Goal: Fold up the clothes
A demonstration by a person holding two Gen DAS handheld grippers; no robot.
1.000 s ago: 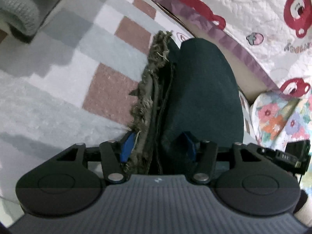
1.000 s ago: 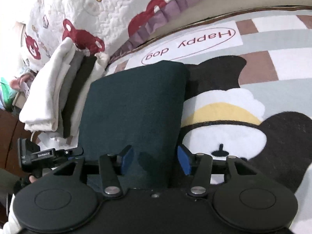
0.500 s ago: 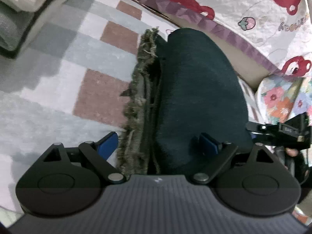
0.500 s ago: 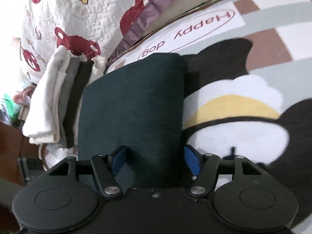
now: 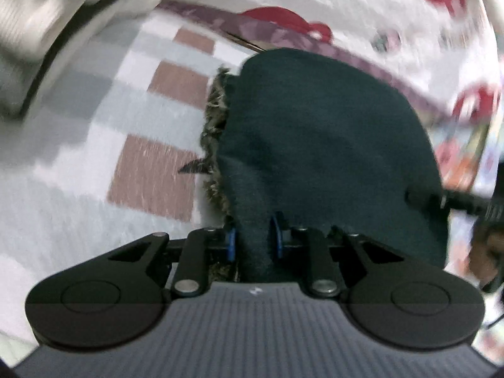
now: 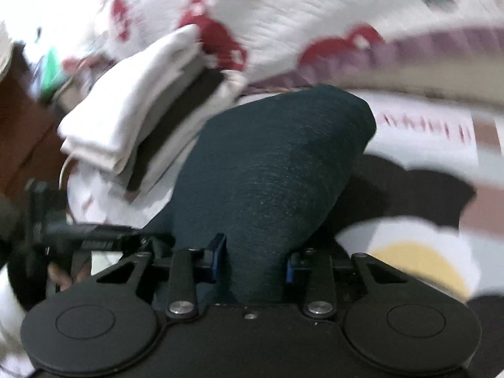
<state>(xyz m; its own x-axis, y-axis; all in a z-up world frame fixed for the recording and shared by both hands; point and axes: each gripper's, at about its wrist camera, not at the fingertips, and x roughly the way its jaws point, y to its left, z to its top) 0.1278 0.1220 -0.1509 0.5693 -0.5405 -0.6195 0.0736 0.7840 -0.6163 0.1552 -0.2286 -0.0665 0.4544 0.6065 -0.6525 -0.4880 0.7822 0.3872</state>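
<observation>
Pinching the folded dark-teal knit garment [image 5: 330, 145], both sets of jaws have just closed on it.

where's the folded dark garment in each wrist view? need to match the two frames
Left wrist: the folded dark garment fills the centre and right, frayed edge on its left, near end pinched by the left gripper, whose jaws have just been closing.
Right wrist: it runs from centre down into the right gripper, jaws just closing on it.
Shared landmark: the white quilt with red prints along the top.
</observation>
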